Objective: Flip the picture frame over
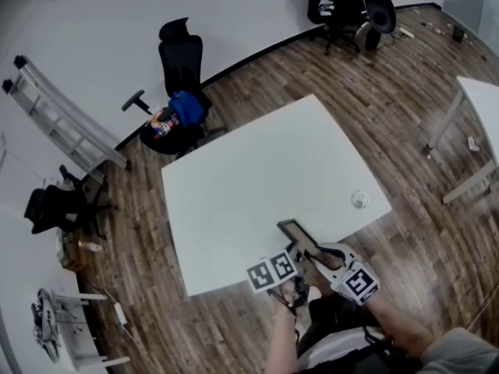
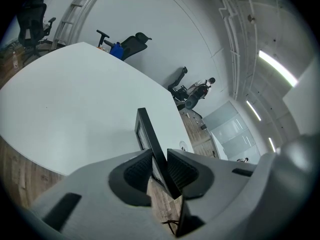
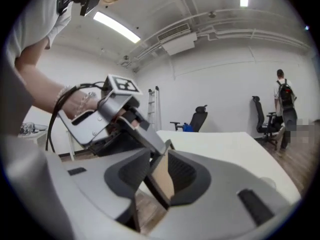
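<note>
Picture frame (image 1: 300, 238): looks stiff, light, probably glazed and fragile, with a slick rim. Your left gripper (image 2: 159, 156) pinches its edge; your right gripper (image 3: 159, 159) stands spread around it. Hold the rim.

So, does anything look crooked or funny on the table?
Yes, the picture frame. It isn't lying flat: it is tipped up on its edge at the near edge of the white table, between the jaws of both the left gripper and the right gripper. Nothing looks spilled or broken.
</note>
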Motion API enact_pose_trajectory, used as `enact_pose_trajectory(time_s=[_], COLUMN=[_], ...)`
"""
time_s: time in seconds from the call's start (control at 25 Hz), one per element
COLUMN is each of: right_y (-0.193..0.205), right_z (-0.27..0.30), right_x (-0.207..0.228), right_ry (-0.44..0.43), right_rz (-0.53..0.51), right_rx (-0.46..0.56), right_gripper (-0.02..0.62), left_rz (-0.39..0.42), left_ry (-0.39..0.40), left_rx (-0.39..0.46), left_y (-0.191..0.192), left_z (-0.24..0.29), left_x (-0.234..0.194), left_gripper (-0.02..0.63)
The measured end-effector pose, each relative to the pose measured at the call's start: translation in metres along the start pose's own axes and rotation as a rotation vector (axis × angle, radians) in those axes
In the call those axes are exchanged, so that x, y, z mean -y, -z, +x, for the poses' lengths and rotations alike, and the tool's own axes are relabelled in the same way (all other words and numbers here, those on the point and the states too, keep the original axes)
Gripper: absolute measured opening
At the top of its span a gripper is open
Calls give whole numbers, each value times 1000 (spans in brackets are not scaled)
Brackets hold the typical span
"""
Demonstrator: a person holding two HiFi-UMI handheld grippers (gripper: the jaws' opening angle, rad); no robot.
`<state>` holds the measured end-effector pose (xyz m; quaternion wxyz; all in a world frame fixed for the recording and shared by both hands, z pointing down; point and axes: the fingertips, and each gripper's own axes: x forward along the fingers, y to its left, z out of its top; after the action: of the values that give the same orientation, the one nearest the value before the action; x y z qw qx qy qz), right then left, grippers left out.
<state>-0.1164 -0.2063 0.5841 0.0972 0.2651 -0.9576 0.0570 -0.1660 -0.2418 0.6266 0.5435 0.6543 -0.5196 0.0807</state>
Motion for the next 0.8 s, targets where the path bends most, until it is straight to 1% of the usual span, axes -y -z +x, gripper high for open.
enact_pose_trajectory(time_s=[0.04, 0.08, 0.12, 0.24, 0.32, 0.4, 0.48, 0.6, 0.8], right_y=[-1, 2, 10, 44, 65, 79, 83, 88, 104], right_z=[-3, -4, -4, 5, 11, 16, 22, 33, 42], right_x=[9, 18, 27, 40, 44, 47, 51, 56, 63], right_ry=[21, 39, 52, 57, 59, 67, 65, 50, 37], right_rz=[34, 66, 90, 117, 147, 205, 265, 312, 403], right_rx=[15, 3, -40, -225, -296, -331, -340, -363, -448], right_gripper=[110, 110, 110, 110, 110, 109, 110, 110, 110], left_rz=[-2, -1, 2, 1, -5, 2, 4, 1, 9], left_ry=[-3, -8, -17, -36, -38, -46, -51, -53, -63], left_rx=[-1, -2, -2, 0, 4, 4, 1, -4, -6], left_y=[0, 0, 0, 3, 4, 4, 5, 7, 10], left_z=[-1, -1, -2, -3, -2, -2, -2, 0, 4], left_x=[-3, -6, -9, -14, -15, -16, -18, -20, -25], left_gripper=[94, 91, 89, 84, 83, 81, 80, 78, 78])
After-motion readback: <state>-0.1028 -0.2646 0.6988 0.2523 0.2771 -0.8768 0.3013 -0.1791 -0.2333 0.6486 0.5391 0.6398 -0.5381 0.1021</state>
